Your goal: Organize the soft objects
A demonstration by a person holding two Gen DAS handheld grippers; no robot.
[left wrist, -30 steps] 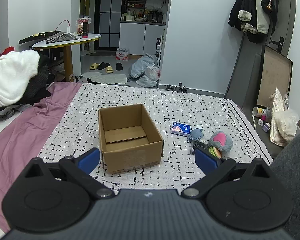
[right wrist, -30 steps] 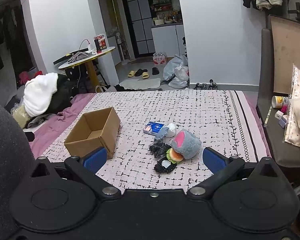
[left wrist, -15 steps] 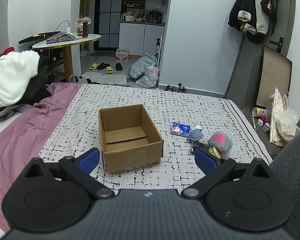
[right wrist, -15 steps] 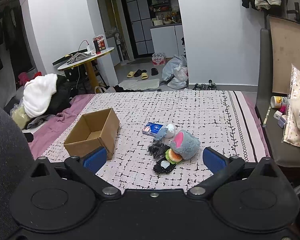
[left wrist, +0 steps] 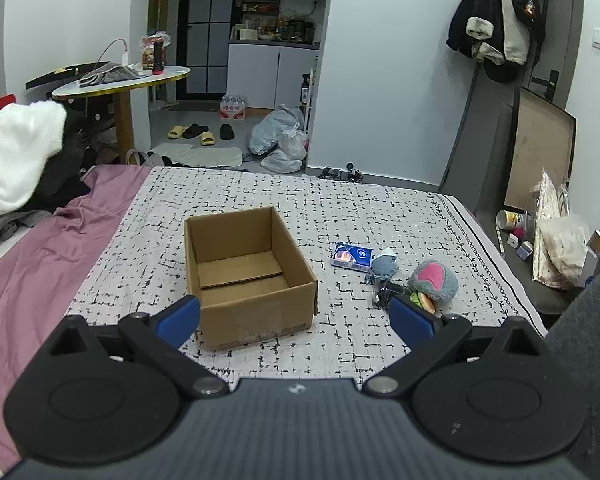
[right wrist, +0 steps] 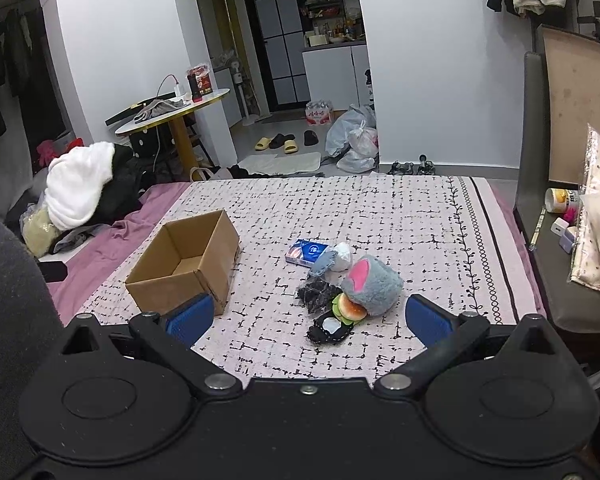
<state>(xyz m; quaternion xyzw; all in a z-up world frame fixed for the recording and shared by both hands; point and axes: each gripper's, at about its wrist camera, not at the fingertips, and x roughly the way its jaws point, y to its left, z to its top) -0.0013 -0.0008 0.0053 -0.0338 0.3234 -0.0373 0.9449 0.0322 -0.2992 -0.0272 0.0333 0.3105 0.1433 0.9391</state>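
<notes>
Bedroom clutter rings a bed [left wrist: 236,192] spread with a black-and-white patterned cover, where the job looks barely begun. An open cardboard box [left wrist: 249,271] sits on it with nothing inside. Well to its right lies the pile yet to be sorted: a grey plush toy [right wrist: 374,285] with a pink patch, a small burger toy [right wrist: 353,309] tucked against it, a blue-grey soft toy [left wrist: 383,267], a blue packet [right wrist: 306,251] and a dark crinkly bag [right wrist: 315,293]. Both left tongs [left wrist: 295,318] and right tongs [right wrist: 308,325] hover spread wide, holding nothing; every piece is left to move.
</notes>
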